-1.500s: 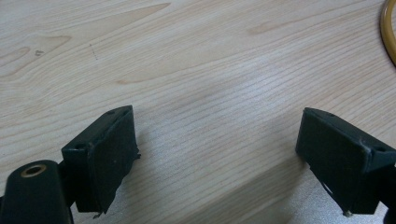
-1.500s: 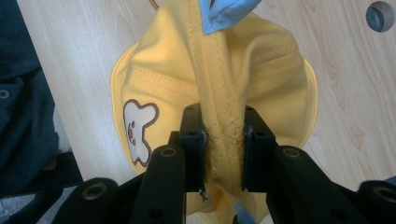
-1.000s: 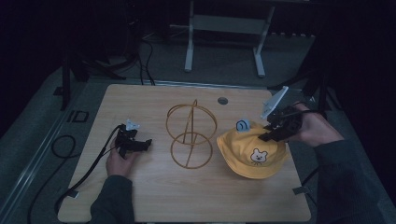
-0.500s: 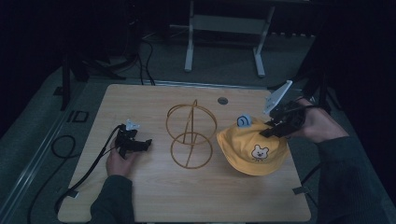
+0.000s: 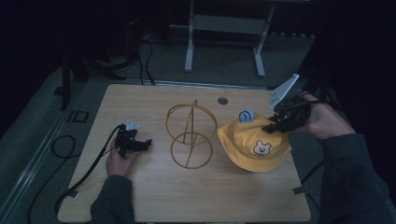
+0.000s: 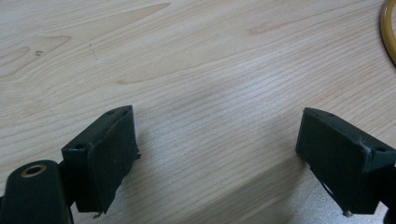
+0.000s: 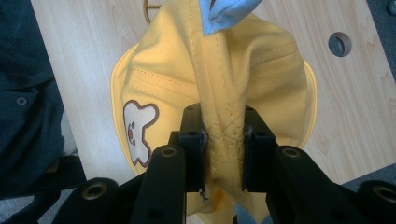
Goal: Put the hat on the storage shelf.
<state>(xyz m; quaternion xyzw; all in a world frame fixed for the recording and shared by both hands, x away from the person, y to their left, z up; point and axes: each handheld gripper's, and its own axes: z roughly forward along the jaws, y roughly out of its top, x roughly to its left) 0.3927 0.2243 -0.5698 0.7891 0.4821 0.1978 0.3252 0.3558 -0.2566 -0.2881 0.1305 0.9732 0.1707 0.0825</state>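
Observation:
A yellow bucket hat [image 5: 254, 145] with a white bear patch and a small blue ear lies at the right of the wooden table [image 5: 154, 200]. My right gripper [image 5: 275, 125] is shut on a pinched fold of the hat's crown [image 7: 223, 140], lifting that side. In the right gripper view the yellow cloth is squeezed between both pads, with the blue ear [image 7: 229, 11] at the top. My left gripper [image 5: 145, 143] rests on the table at the left, open, with bare wood between its jaws [image 6: 215, 154]. A gold wire stand [image 5: 190, 135] made of two rings stands between the grippers.
A round cable hole [image 5: 222, 100] sits in the table near its far edge. A black cable [image 5: 70, 154] trails from the left gripper over the table's left side. A metal frame [image 5: 224, 32] stands on the floor beyond the table.
The right gripper has raised the pinched hat slightly and shifted it a little toward the right. The left hand has stayed put.

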